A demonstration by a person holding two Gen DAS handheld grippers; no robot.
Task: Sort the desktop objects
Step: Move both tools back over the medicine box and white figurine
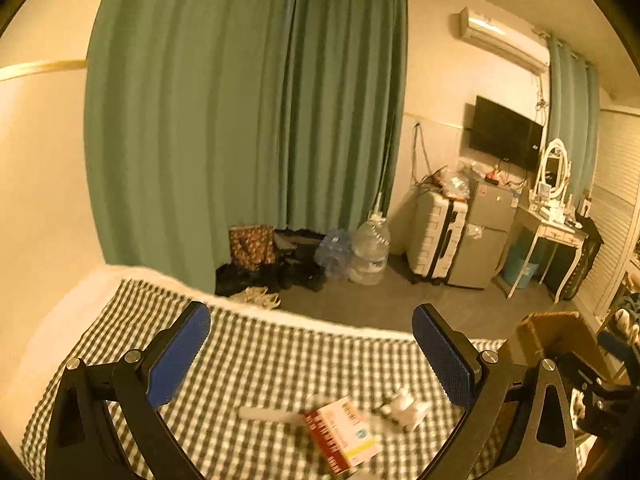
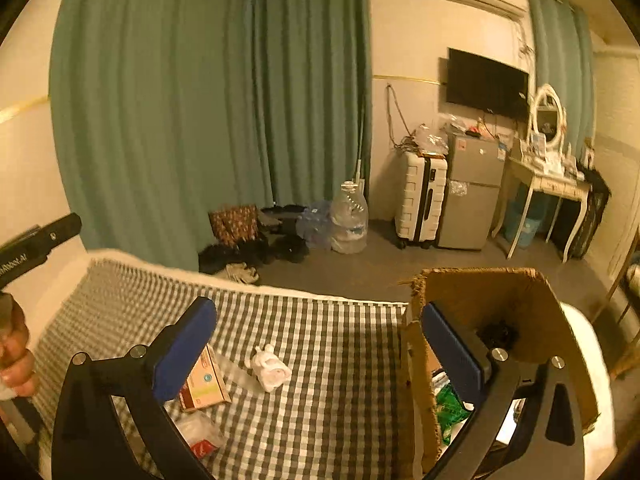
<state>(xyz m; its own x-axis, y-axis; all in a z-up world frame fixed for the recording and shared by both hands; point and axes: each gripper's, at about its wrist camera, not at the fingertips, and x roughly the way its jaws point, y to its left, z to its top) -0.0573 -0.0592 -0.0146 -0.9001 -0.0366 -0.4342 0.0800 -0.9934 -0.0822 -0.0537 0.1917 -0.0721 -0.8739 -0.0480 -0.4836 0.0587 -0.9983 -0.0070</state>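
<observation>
On the green-and-white checked bedspread (image 2: 328,360), going left to right, a crinkled clear plastic packet with a red patch (image 2: 200,436) lies near the bed's near edge. Just beyond it is a flat red-and-white cardboard box (image 2: 204,384), and a small crumpled white cloth (image 2: 272,368) lies just beside that. An open brown cardboard carton (image 2: 480,296) stands at the bed's right edge. The left gripper (image 1: 312,340) hangs over the box with jaws wide apart and empty. The right gripper (image 2: 320,340) has its jaws spread wide, holding nothing, one finger inside the carton.
</observation>
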